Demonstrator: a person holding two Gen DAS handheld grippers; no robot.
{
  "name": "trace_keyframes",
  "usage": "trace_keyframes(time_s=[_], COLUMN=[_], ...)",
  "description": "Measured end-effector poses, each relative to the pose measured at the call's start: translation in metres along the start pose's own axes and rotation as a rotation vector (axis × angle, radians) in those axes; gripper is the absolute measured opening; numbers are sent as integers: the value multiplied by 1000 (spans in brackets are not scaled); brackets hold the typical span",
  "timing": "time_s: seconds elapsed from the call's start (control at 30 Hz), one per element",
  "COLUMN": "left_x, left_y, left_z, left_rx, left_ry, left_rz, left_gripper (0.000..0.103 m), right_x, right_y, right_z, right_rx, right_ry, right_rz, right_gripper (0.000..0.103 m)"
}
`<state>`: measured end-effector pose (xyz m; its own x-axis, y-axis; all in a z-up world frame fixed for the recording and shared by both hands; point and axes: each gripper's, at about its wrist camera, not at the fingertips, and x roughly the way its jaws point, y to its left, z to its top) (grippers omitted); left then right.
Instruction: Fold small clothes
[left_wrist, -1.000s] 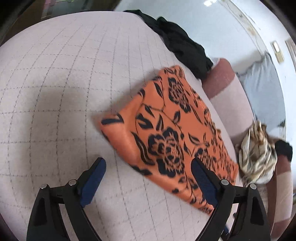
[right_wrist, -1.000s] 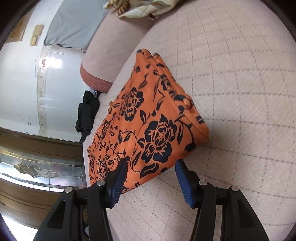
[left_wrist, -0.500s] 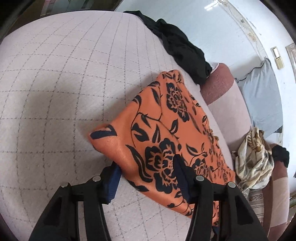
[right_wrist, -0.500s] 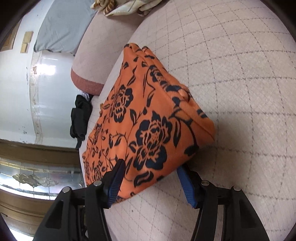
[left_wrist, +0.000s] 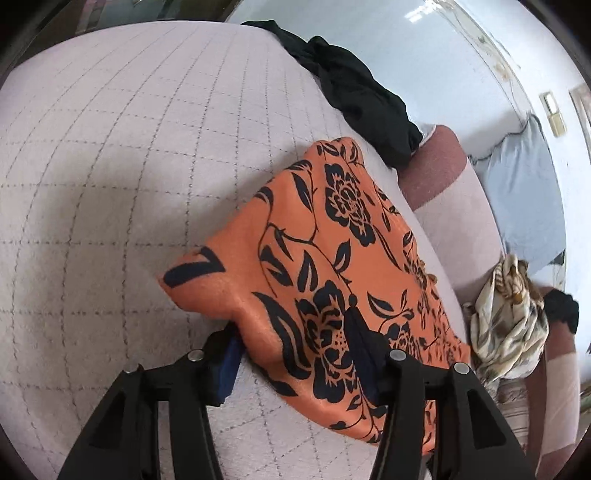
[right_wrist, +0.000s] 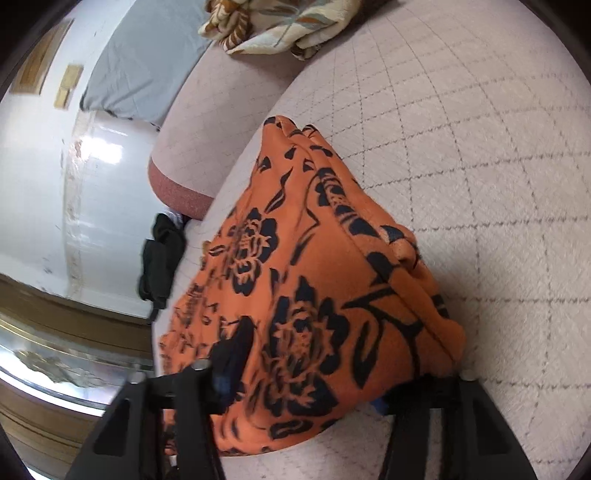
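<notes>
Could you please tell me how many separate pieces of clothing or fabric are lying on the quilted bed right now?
3: the orange floral garment nearest, between both grippers' fingers; a black garment at the far edge; a cream patterned cloth off to the side. More may lie out of view.

Your landmark is the orange cloth with black flower print (left_wrist: 332, 266), lying on the pale quilted cushion with a stitched grid (left_wrist: 129, 166). Beyond its far end lies the crumpled black garment (left_wrist: 362, 96). At the cloth's right, off the cushion's edge, sits the bunched cream patterned scarf (left_wrist: 506, 325).
</notes>
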<state>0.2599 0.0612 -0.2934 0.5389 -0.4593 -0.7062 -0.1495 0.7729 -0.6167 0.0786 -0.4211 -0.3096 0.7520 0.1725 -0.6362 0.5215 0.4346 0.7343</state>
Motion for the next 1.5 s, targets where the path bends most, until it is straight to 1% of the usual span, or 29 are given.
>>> trace_keyframes(time_s=[0.03,0.07,0.1,0.13,0.2,0.27,0.33,0.37,0.4,0.43,0.47,0.5,0.57,0.63,0.7,0.83,0.97,1.03,1.1,1.13,1.2,1.23,1.27,1.33,1.4,1.47,1.5], left_x=[0,0,0,0,0,1,2,3,2,2,0,-2,-5,-9,-17,-37,-53,-53,-48,-45,-32,-27,-22,-19,-16,-13,-12], left_y=[0,0,-1,1,6,6,4,2,0,-2,-4,-6,-9,-12,-15,-15,-18,-18,-14,-12,-5,2,11,19,20,17,14], left_z=[-1,-1,-2,-2,-1,-1,-1,-2,-2,-2,-3,-3,-4,-6,-9,-15,-24,-26,-25,-24,-20,-19,-16,-14,-10,-9,-9], left_rx=[1,2,5,-2,-44,-55,-43,-33,-21,-17,-8,0,15,26,35,27,60,73,56,47,12,-17,-70,-122,-138,-126,-120], left_ry=[-3,-15,-23,-31,-39,-46,-54,-58,-64,-68,-77,-84,-100,-113,-130,-156,-170,-166,-148,-138,-86,-65,-46,-43,-47,-56,-63], left_rz=[2,19,41,58,35,30,40,46,54,55,54,56,76,89,89,34,34,48,56,59,72,78,61,18,-4,-3,0], left_gripper=[52,43,29,26,21,21,21,21,19,17,15,13,12,12,11,11,11,11,11,12,15,18,22,24,27,28,28], right_x=[1,3,3,4,4,5,8,10,11,13,17,17,11,1,-8,-28,-43,-50,-52,-50,-44,-41,-37,-28,-18,-10,-5], right_y=[0,-1,-2,-3,-6,-9,-3,-1,0,0,-2,-3,3,15,24,28,32,36,37,34,27,23,14,-1,-13,-19,-21], right_z=[0,0,1,1,2,4,5,5,4,4,5,5,4,1,-1,-6,-11,-16,-19,-19,-18,-16,-13,-9,-3,-1,1], right_rx=[-3,5,11,18,50,75,49,25,13,8,13,24,0,-62,-93,-96,-131,-170,-185,-178,-150,-125,-76,20,112,145,157], right_ry=[-3,-4,-3,-1,-6,-10,-18,-26,-37,-36,-16,-16,-31,-71,-102,-147,-167,-177,-171,-161,-128,-112,-87,-45,-10,-18,-26], right_rz=[-10,-9,-6,-4,8,42,48,47,31,15,12,17,13,9,15,34,34,23,17,18,24,20,26,38,51,52,60], right_gripper=[46,46,46,46,47,58,60,54,45,24,20,19,17,17,16,14,13,13,13,13,13,16,17,17,21,32,32])
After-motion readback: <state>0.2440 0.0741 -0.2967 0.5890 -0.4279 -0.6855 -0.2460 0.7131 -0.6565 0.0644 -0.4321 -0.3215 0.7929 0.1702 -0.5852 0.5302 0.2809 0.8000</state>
